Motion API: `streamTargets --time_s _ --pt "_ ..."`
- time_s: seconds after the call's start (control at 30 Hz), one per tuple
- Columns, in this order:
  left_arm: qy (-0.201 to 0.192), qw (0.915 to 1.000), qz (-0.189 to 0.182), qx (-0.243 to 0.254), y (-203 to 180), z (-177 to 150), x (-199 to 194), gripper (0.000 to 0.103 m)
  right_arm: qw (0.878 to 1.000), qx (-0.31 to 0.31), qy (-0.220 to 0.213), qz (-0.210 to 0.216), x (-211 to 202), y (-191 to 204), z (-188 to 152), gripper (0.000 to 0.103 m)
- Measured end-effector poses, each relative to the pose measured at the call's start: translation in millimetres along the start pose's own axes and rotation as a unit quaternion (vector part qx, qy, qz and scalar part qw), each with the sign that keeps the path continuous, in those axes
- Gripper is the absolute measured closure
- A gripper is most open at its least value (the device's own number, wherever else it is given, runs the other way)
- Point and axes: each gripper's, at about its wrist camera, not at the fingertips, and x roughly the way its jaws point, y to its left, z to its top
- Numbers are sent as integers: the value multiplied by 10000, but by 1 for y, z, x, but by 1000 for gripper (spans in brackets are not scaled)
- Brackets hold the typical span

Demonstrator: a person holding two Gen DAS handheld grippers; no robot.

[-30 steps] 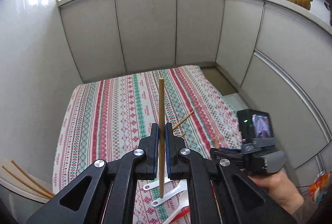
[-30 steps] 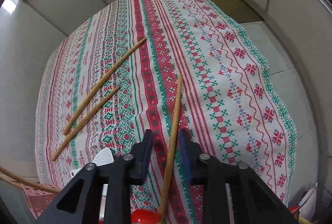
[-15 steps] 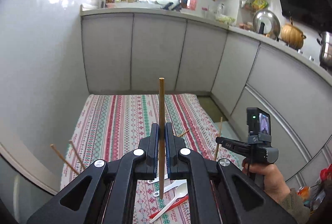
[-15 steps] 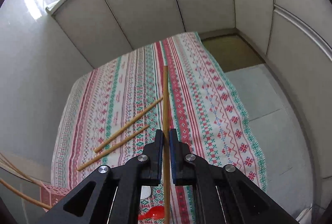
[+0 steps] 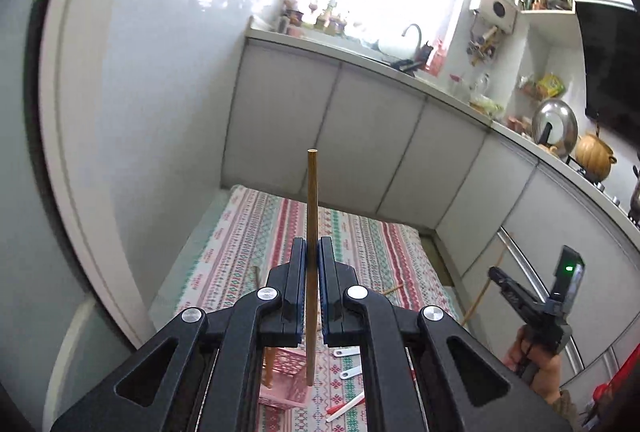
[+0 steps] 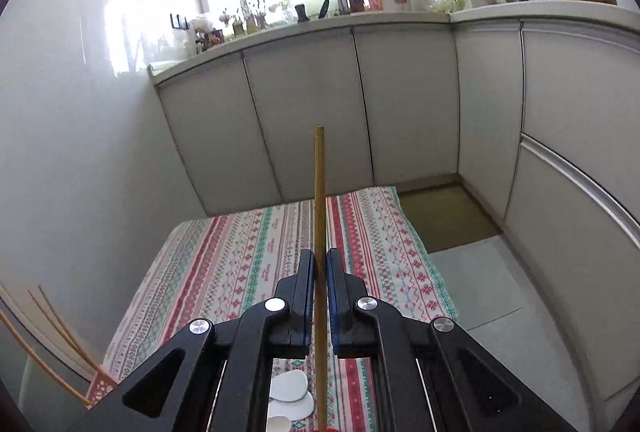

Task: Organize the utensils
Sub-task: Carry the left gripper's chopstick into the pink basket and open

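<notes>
My left gripper [image 5: 311, 252] is shut on a wooden chopstick [image 5: 312, 200] that stands upright between its pads, its lower end hanging over a pink perforated basket [image 5: 286, 376]. My right gripper [image 6: 319, 264] is shut on a second chopstick [image 6: 319, 192], also upright, high above the patterned tablecloth [image 6: 248, 264]. The right gripper also shows in the left wrist view [image 5: 498, 278], off the table's right side. Several chopsticks [image 6: 52, 328] stand in the pink basket [image 6: 100, 386] at lower left. White spoons [image 6: 288, 396] lie below the right gripper. White spoon handles [image 5: 348, 364] and a red and white utensil [image 5: 346, 406] lie beside the basket.
One loose chopstick [image 5: 392, 288] lies on the cloth near the right edge. Grey kitchen cabinets [image 6: 304, 112] wall in the table at the back and right. A white wall [image 5: 140, 112] stands on the left. A gap of floor [image 6: 444, 216] lies right of the table.
Both grippers have risen and tilted up, each still holding its chopstick. The left gripper has moved left over the pink basket. The right gripper shut on its chopstick a second ago.
</notes>
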Motion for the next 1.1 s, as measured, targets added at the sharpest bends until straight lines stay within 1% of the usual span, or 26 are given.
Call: streamTargets --time_s 0.13,0.23,0.33,0.5,0.6,0.7,0.8,0.97,1.1 --pt "-144 9998 142 39 13 -1 -3 97 9988 119 -455 139 -24 5 9 97" --pt "-203 9994 231 128 19 -5 0 97 9976 85 -618 289 -35 13 12 97" --pt "-230 9990 334 208 21 -10 7 97 9976 -67 -626 302 -39 23 11 97" --pt "-194 9988 352 279 23 -18 19 97 9972 -145 -640 362 -46 33 11 97" --pt "-117 9983 411 399 20 -25 31 97 9966 -200 -667 432 -53 39 11 97" --pt "-72 9989 333 335 23 -34 44 97 9958 -271 -735 484 -60 47 12 97" --pt "2 9982 421 427 20 -39 56 97 9949 -292 -769 589 -66 55 12 97" --pt "109 9967 515 610 15 -46 65 97 9925 -441 -852 755 -76 71 10 97" --pt "234 9961 535 662 13 -51 74 97 9917 -562 -823 808 -74 83 6 97"
